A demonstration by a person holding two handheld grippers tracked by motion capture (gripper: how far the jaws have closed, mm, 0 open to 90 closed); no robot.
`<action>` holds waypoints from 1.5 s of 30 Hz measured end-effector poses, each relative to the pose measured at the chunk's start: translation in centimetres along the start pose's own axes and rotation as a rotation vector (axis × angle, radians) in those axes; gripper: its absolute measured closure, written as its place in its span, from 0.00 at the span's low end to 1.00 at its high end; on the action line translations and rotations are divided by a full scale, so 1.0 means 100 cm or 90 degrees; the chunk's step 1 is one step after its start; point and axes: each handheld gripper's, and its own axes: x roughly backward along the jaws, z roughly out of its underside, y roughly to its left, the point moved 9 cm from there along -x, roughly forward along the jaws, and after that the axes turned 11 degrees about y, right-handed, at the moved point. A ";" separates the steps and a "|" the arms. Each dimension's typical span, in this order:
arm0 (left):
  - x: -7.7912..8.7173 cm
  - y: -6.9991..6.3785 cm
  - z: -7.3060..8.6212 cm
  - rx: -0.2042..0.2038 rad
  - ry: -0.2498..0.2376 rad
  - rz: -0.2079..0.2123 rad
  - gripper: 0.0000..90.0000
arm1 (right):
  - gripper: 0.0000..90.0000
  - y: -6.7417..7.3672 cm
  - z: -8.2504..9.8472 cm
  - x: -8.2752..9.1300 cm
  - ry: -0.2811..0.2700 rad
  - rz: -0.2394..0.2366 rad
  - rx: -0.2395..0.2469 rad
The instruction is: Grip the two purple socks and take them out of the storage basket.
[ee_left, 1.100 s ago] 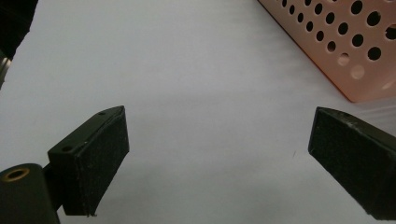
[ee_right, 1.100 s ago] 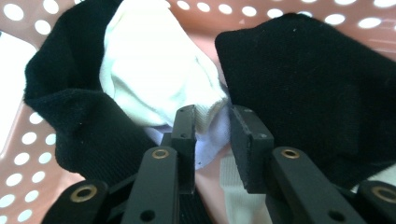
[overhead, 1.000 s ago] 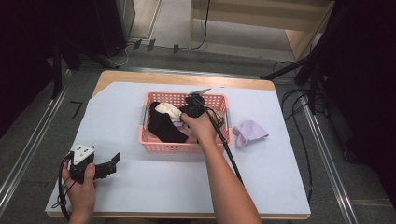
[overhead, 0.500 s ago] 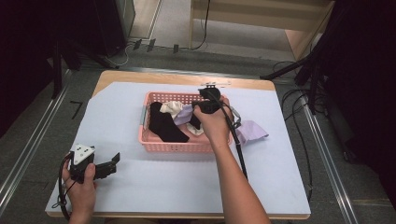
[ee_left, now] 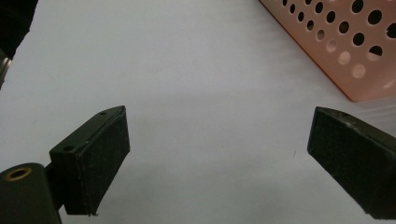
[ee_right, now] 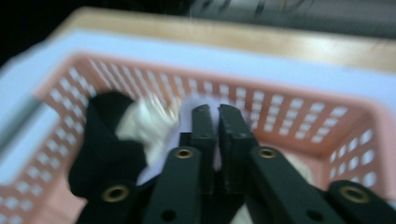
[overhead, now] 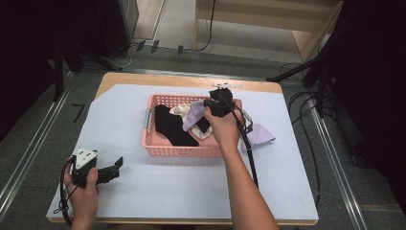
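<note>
The right gripper (overhead: pixel 207 111) sits above the middle of the pink basket (overhead: pixel 158 151), just right of centre in the high view, with its jaws pressed nearly together on a lilac cloth (overhead: pixel 191 117) that hangs from them over the pile. In the right gripper view the jaws are clenched with only a thin gap, pale fabric showing just behind and below them, though that picture is blurred. The step in hand looks to me like lifting this piece out, perhaps to join the other lilac cloth (overhead: pixel 261 135) lying on the white sheet (overhead: pixel 158 191) just right of the basket. To do it well I'd raise it straight up until the hanging end clears the rim, so it doesn't drag the cream cloth (overhead: pixel 179 111) or the black garment (overhead: pixel 170 127) along, and keep the grip firm because so little cloth sits between the pads. The lilac piece looks thin, soft and limp, folding under its own weight. At the lower left, the left gripper (overhead: pixel 114 167) rests on the sheet, well apart from the basket, jaws spread wide and holding nothing.
</note>
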 end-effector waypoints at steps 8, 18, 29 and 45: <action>0.000 0.000 0.000 0.004 -0.001 0.001 0.07 | 0.55 0.009 0.017 -0.052 0.070 -0.011 0.021; 0.000 0.000 0.000 0.001 0.000 0.001 0.07 | 0.76 0.009 0.034 -0.080 0.132 0.034 0.076; 0.000 0.000 0.000 0.001 0.000 0.002 0.07 | 0.86 0.010 0.007 -0.034 0.001 -0.013 0.021; 0.000 0.000 0.000 0.000 0.002 0.001 0.08 | 0.92 -0.002 0.011 -0.034 0.016 0.006 0.023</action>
